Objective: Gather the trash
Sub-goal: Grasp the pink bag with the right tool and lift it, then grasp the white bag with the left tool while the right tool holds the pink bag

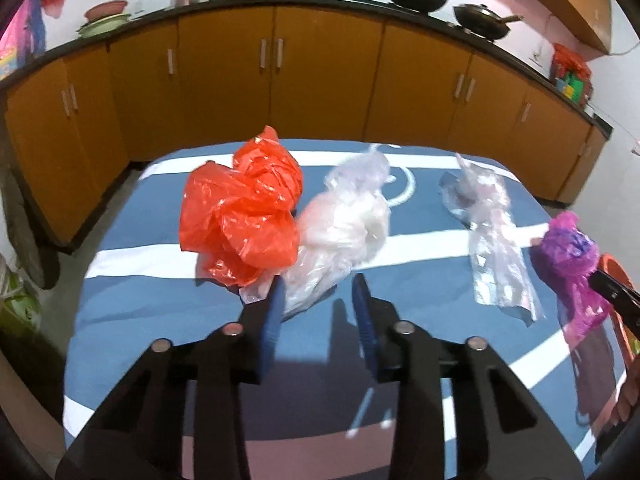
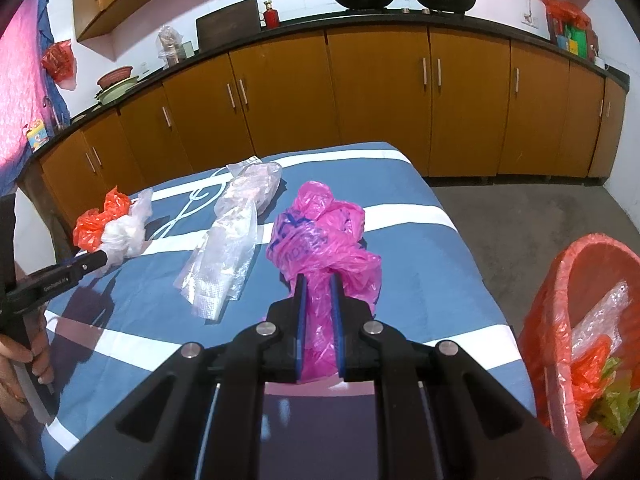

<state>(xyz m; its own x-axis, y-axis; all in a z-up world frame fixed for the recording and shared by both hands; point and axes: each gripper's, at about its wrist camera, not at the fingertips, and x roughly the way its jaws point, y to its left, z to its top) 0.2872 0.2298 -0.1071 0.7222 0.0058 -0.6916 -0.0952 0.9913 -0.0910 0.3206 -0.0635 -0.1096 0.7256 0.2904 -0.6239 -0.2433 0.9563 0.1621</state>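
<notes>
1 pink bag (image 2: 320, 236) sits clamped inside the right claw (image 2: 318, 284).

Nothing here reads clearly. The pink bag (image 2: 320, 240) carries dark blue printing, too crumpled to make out. There is small white lettering along the arm of the left tongs (image 2: 105, 258), too tiny and blurred to read.

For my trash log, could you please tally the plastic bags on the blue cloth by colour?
Orange bag: 1
White translucent bag: 1
Clear bag: 1
Pink bag: 1
Total: 4
</notes>
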